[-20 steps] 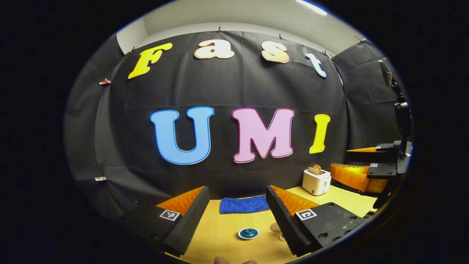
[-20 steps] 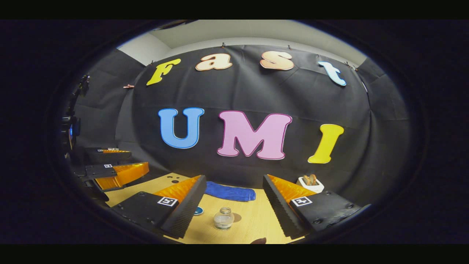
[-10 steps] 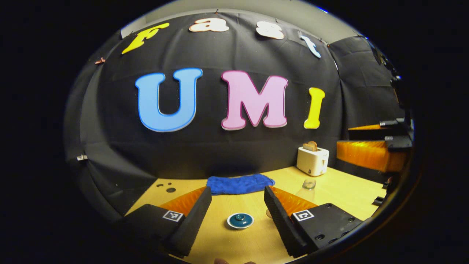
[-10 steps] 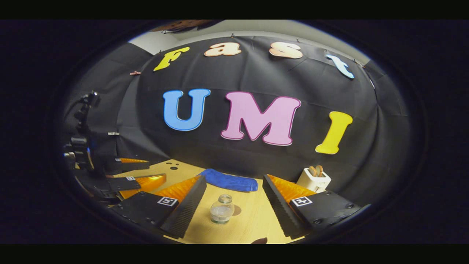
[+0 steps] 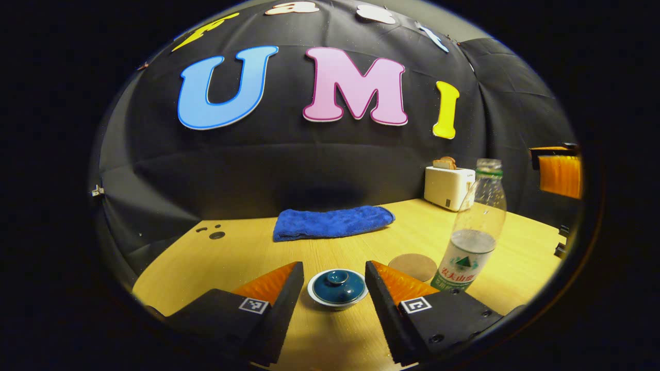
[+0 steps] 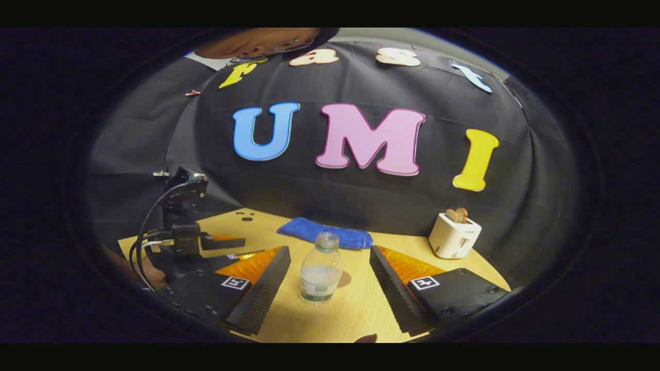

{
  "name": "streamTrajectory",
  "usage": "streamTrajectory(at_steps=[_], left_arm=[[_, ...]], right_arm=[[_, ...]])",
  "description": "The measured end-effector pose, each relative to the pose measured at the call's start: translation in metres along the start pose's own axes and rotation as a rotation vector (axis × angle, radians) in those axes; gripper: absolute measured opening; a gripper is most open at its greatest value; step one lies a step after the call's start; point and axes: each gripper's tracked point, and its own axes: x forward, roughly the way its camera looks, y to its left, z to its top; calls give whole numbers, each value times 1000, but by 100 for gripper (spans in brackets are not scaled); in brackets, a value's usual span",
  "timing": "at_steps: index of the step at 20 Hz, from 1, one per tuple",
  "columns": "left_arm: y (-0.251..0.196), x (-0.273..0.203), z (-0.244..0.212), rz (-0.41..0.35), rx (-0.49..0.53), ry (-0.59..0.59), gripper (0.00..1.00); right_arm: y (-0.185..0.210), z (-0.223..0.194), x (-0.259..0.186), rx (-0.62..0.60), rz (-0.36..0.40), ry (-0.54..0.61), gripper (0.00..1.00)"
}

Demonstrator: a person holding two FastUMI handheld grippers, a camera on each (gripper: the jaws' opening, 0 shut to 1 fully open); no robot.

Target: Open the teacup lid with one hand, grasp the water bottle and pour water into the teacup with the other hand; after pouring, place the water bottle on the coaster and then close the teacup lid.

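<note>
A small white teacup with a dark blue lid (image 5: 337, 287) stands on the wooden table (image 5: 247, 252). My left gripper (image 5: 334, 268) is open, one finger on each side of the cup without touching it. To the right of the cup lie a round brown coaster (image 5: 412, 266) and, beside it, an upright clear water bottle (image 5: 472, 232), about a third full. In the right gripper view the bottle (image 6: 320, 269) stands just ahead of my right gripper (image 6: 329, 252), which is open with nothing held. The coaster (image 6: 344, 279) peeks out behind the bottle.
A folded blue towel (image 5: 332, 222) lies near the back wall. A white toaster (image 5: 448, 180) with toast stands at the back right. The right gripper (image 5: 559, 172) hangs at the far right edge. The left gripper (image 6: 206, 242) with its cables sits low at the left.
Both grippers have dropped and tilted toward the table. The left one has closed in on the lidded teacup, and the bottle now shows in its view. The right one has neared the bottle.
</note>
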Motion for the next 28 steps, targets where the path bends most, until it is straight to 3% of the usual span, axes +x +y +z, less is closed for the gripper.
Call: streamTrajectory(at_steps=[7, 11, 12, 13, 15, 20, 21, 23, 28], left_arm=[[-7, 30, -23, -23, -7, 49, 65], [-9, 35, -22, -34, 4, 50, 51], [-10, 36, -23, -35, 8, 51, 43], [-8, 36, -23, -32, 14, 50, 45], [-7, 35, -20, -33, 14, 45, 35], [-4, 32, -13, -27, -3, 16, 32], [-4, 31, -9, -22, -1, 8, 36], [-2, 25, -2, -19, -8, -2, 29], [19, -1, 26, 15, -64, -41, 32]], right_arm=[[5, -34, 9, 10, 3, 55, 96], [5, -40, 13, 14, 5, 65, 97], [5, -43, 15, 16, 6, 69, 96], [6, -46, 15, 18, 9, 73, 96], [7, -53, 17, 24, 11, 80, 96], [7, -57, 26, 26, 14, 82, 96], [7, -60, 27, 30, 16, 82, 96], [9, -70, 32, 54, 24, 95, 96], [10, -94, 48, 91, 21, 123, 97]])
